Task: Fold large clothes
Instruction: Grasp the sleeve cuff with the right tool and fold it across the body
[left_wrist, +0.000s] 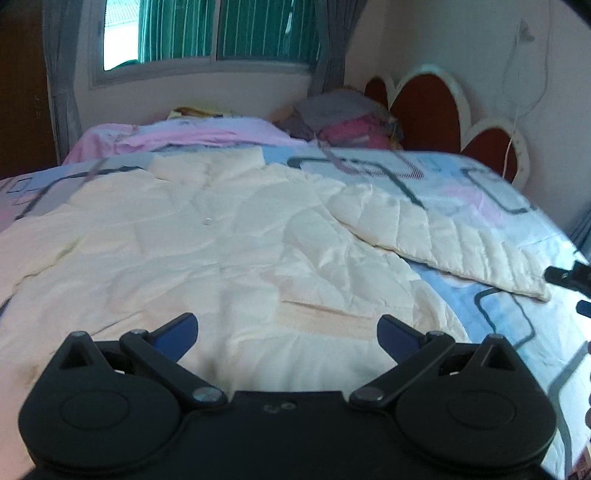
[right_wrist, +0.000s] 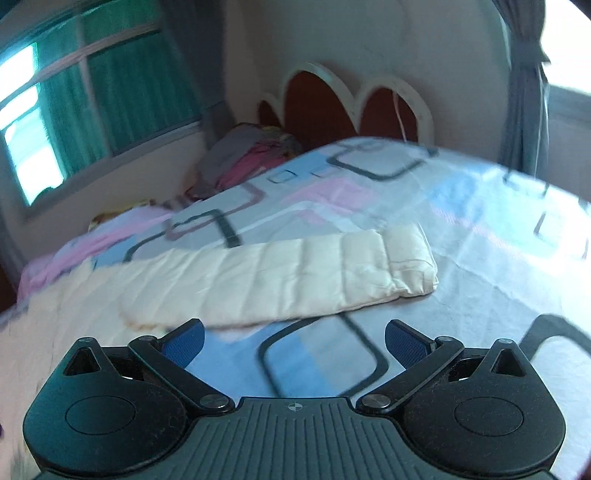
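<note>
A cream quilted jacket (left_wrist: 221, 236) lies spread flat on the bed, collar toward the window. Its right sleeve (left_wrist: 436, 236) stretches out to the right over the patterned sheet. My left gripper (left_wrist: 288, 332) is open and empty, hovering just above the jacket's hem. In the right wrist view the sleeve (right_wrist: 295, 277) lies across the middle, cuff (right_wrist: 410, 258) to the right. My right gripper (right_wrist: 293, 339) is open and empty, above the bare sheet just in front of the sleeve. Its tip shows at the right edge of the left wrist view (left_wrist: 569, 277).
The bed has a blue, pink and white patterned sheet (right_wrist: 461, 206). A pile of pink and grey clothes (left_wrist: 347, 118) sits by the scalloped headboard (left_wrist: 428, 99). A pink blanket (left_wrist: 177, 136) lies along the far side under the window (left_wrist: 207, 33).
</note>
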